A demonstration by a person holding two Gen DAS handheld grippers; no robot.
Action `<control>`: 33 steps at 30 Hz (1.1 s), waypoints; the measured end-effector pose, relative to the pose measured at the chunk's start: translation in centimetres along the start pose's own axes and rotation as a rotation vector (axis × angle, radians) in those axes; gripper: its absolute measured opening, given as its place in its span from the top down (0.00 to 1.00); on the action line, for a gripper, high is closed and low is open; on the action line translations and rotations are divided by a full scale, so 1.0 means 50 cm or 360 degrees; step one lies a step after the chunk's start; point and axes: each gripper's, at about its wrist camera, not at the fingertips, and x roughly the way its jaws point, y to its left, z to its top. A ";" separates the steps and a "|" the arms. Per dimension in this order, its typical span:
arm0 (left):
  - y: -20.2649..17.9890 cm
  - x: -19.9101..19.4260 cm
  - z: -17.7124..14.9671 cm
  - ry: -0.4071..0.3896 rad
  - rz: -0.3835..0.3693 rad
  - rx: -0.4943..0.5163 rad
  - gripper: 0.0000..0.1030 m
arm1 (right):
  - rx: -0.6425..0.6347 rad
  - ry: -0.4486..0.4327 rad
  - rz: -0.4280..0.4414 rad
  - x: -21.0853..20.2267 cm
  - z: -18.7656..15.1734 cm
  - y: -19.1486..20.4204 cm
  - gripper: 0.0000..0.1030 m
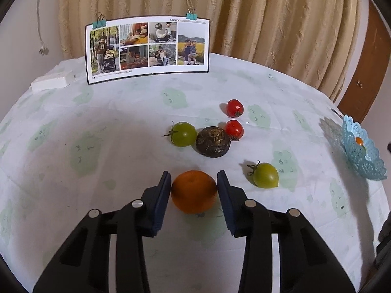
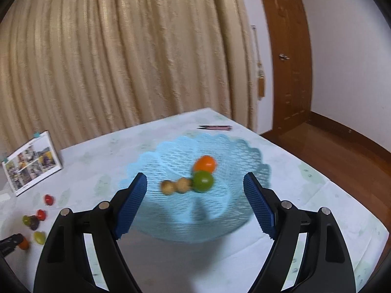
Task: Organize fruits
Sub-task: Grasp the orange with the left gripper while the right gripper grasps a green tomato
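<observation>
My left gripper (image 1: 193, 190) has its blue pads on both sides of an orange (image 1: 193, 192) that rests on the tablecloth. Beyond it lie a dark brown round fruit (image 1: 213, 141), two green tomatoes (image 1: 183, 134) (image 1: 265, 175) and two red tomatoes (image 1: 234, 107) (image 1: 234, 128). My right gripper (image 2: 195, 202) is open and empty above the blue lace basket (image 2: 234, 151), which holds an orange fruit (image 2: 205, 163), a green tomato (image 2: 202, 181) and two small brown fruits (image 2: 175, 186). The basket also shows in the left wrist view (image 1: 361, 153) at the right edge.
A photo card (image 1: 147, 48) with clips stands at the back of the table. A white block (image 1: 52, 80) lies at the back left. A small dark tool (image 2: 215, 127) lies behind the basket. Curtains hang behind; a wooden door (image 2: 290, 56) stands at the right.
</observation>
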 end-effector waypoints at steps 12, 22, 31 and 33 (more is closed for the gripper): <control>0.005 0.010 -0.007 0.0054 -0.0084 -0.0027 0.60 | -0.0276 0.0240 0.0528 -0.010 -0.015 0.213 0.16; 0.016 -0.031 -0.008 -0.0137 0.0052 -0.0075 0.61 | -0.0565 0.0632 0.0839 0.029 -0.112 0.390 0.16; 0.043 -0.053 -0.004 -0.0236 0.0114 -0.0155 0.61 | -0.0853 0.0669 0.0931 0.037 -0.171 0.509 0.25; 0.047 -0.056 -0.004 -0.0245 0.0114 -0.0168 0.61 | -0.0886 0.0692 0.0947 0.043 -0.175 0.520 0.33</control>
